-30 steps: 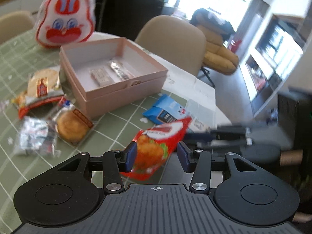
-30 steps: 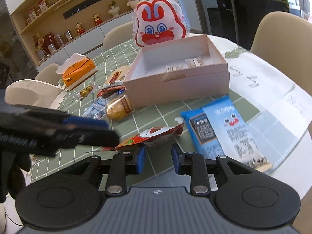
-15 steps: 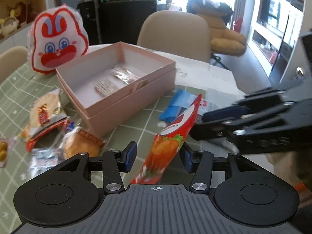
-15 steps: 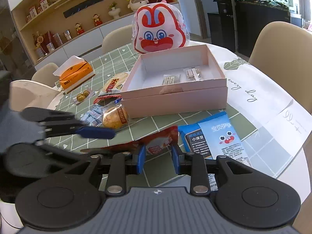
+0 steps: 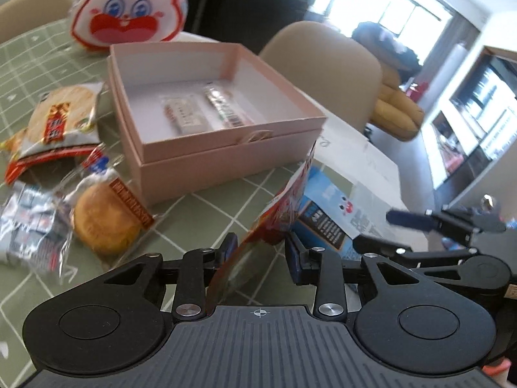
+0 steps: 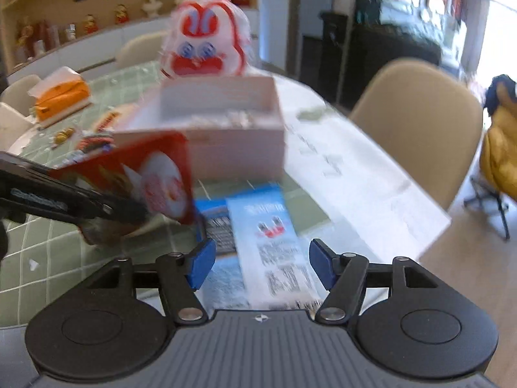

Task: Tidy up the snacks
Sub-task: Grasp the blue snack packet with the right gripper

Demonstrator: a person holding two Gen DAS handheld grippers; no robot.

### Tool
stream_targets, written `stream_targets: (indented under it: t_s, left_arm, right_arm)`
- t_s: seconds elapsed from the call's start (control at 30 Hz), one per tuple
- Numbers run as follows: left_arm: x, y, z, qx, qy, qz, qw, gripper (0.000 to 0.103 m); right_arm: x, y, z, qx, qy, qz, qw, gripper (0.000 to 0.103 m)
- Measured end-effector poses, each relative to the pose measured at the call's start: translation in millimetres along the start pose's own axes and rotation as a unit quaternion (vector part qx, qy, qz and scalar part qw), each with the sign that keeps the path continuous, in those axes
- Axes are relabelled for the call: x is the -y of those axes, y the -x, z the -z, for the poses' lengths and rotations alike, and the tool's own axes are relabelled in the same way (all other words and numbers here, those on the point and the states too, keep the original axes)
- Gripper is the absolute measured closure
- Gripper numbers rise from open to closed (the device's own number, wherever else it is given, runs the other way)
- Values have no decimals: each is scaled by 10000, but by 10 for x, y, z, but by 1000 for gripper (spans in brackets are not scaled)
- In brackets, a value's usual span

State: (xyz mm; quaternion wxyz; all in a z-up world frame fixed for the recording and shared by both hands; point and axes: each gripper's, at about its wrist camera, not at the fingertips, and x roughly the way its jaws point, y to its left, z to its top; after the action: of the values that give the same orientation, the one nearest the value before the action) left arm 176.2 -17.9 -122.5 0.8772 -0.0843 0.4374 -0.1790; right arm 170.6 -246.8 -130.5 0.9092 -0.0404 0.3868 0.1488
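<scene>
The left hand-held gripper (image 5: 262, 252), jaws just closing, clamps the red snack packet (image 5: 284, 200); the right hand-held gripper (image 6: 261, 266), jaws just opening, stands apart, empty, above the blue packet (image 6: 268, 226).

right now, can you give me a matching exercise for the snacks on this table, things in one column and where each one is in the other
Things:
1. red snack bag
2. blue snack packet
3. two small wrapped bars
4. rabbit-face bag

Places:
A. inside the pink box
B. standing behind the pink box
C. between the fingers of the left hand-held gripper
D. flat on the table in front of the open right hand-held gripper

Pairs: 1-C, 2-D, 3-A, 4-B
</scene>
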Motion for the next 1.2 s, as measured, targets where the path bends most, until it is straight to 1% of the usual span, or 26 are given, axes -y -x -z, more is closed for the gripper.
stream_targets:
  t_s: [0.07,0.17,0.23,0.33,0.53,0.63,0.7,0.73,0.77,0.87,0.93,1.03,1.2]
  left_arm:
    - [4,-6,-4,-7,110,-18,9999,68]
    - [-38,42,19,-65,373,48,9993,72]
    - [-104,121,79,-120,667,64,9977,72]
    - [-181,269,233,-89,959,7,9954,73]
    - [-243,492,460,-55,1336,-199,9908,73]
    - [-222,575,562,-105,1394,-206,9900,74]
    - [-195,621,612,-126,1392,-209,9900,74]
    - [-183,638,633,-137,1395,-208,9899,74]
    - [-170,655,657,-144,1407,-209,9897,74]
    - [-152,696,706,-143,1416,-238,9895,74]
    - [-117,734,747,-132,1397,-249,9898,74]
    - [-65,798,795,-115,1348,-233,9905,74]
    - [28,914,888,-92,1275,-156,9917,74]
  right_arm:
    - [81,-93,12,-154,-281,-153,9994,38]
    - [101,-152,25,-154,-442,-101,9989,33]
    - [79,-151,42,-178,-430,-184,9987,33]
    - [20,-144,81,-246,-321,-400,9984,32]
    - [-149,-143,80,-50,-58,-424,9991,30]
    - [-257,-156,49,15,283,-585,9979,30]
    - [-329,-204,38,-3,549,-672,9962,27]
    - [-350,-251,30,-60,657,-654,9957,24]
    - [-376,-292,29,-86,737,-583,9955,23]
    - [-454,-337,29,-141,944,-425,9945,22]
    - [-473,-286,30,-213,976,-432,9941,23]
    - [-460,-181,59,-274,810,-554,9948,29]
    - [-484,150,138,-108,872,-520,9948,29]
